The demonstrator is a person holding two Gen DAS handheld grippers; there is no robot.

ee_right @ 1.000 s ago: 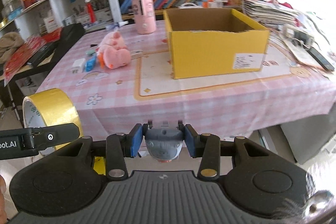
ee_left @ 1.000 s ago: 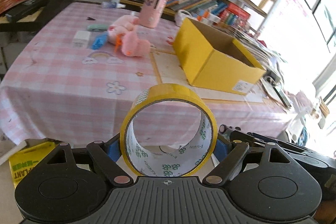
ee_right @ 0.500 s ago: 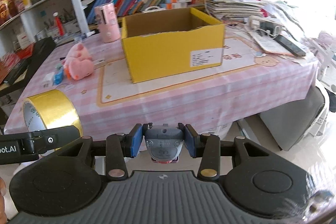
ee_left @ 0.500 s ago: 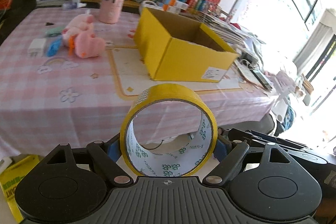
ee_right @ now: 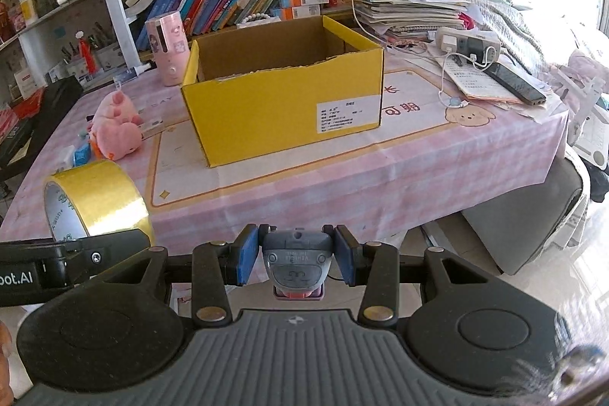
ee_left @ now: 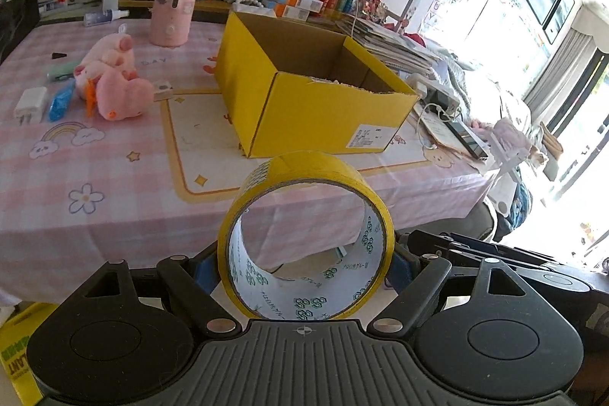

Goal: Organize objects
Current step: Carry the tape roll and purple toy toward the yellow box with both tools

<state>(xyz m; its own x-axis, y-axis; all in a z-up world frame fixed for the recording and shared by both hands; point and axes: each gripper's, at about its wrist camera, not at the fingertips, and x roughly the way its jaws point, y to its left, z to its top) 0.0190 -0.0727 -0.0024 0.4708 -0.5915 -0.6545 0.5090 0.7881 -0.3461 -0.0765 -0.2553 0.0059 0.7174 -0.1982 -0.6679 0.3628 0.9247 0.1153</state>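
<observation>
The yellow box (ee_left: 316,101) stands open-topped on the counter (ee_left: 114,177), straight ahead of and above both loads. The left hand-held gripper (ee_left: 304,265) is clamped on a tape roll (ee_left: 304,177), its hole facing forward. The right hand-held gripper (ee_right: 295,255) pinches a small grey toy (ee_right: 295,259); neither looks clearly nearer the box.

The print on the white shipping label (ee_right: 349,116) of the open yellow cardboard box (ee_right: 283,105) is too small to read. The box floor is hidden behind its front wall. The black left gripper arm (ee_right: 72,263) is cut off by the frame's left edge.
</observation>
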